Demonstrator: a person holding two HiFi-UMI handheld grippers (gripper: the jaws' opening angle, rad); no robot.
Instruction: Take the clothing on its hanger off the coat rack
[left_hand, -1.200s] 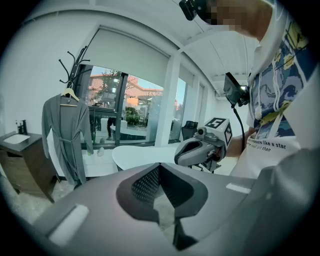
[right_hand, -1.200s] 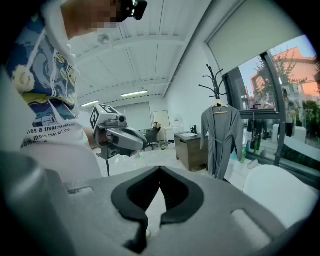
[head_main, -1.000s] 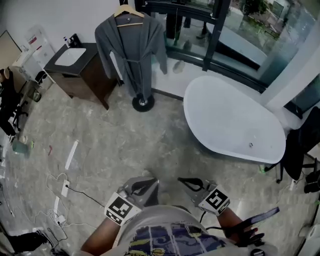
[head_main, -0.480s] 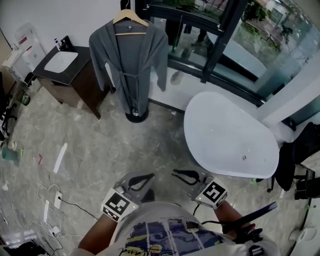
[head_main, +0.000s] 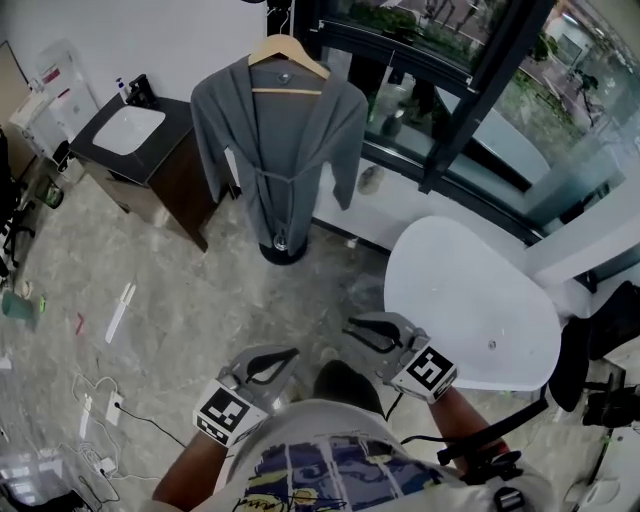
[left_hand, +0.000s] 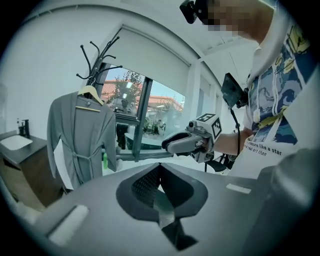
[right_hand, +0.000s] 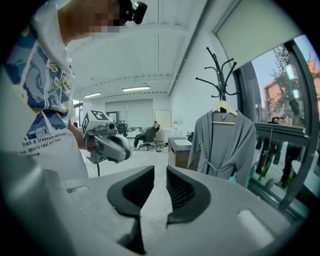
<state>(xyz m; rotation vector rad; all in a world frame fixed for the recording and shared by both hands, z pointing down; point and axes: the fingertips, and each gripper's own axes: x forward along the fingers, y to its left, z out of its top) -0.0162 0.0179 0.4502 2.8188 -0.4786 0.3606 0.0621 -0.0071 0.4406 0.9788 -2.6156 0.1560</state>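
Observation:
A grey robe (head_main: 285, 150) hangs on a wooden hanger (head_main: 290, 55) from a black coat rack whose round base (head_main: 283, 250) stands on the floor. Both grippers are held low in front of me, well short of it. My left gripper (head_main: 290, 354) is shut and empty. My right gripper (head_main: 352, 325) is opening, with a narrow gap between its jaws and nothing in it. The left gripper view shows the robe (left_hand: 80, 140) and the rack's hooks (left_hand: 100, 55) at the left. In the right gripper view the robe (right_hand: 222, 142) hangs at the right.
A white bathtub (head_main: 470, 300) stands to the right of the rack. A dark vanity with a sink (head_main: 150, 140) is to its left. Black window frames (head_main: 470, 90) run behind. Cables and a power strip (head_main: 105, 405) lie on the floor at the left.
I have come nearer to the rack, so the robe looks larger and sits more to the middle. Both grippers came forward with me. The right jaws have parted slightly.

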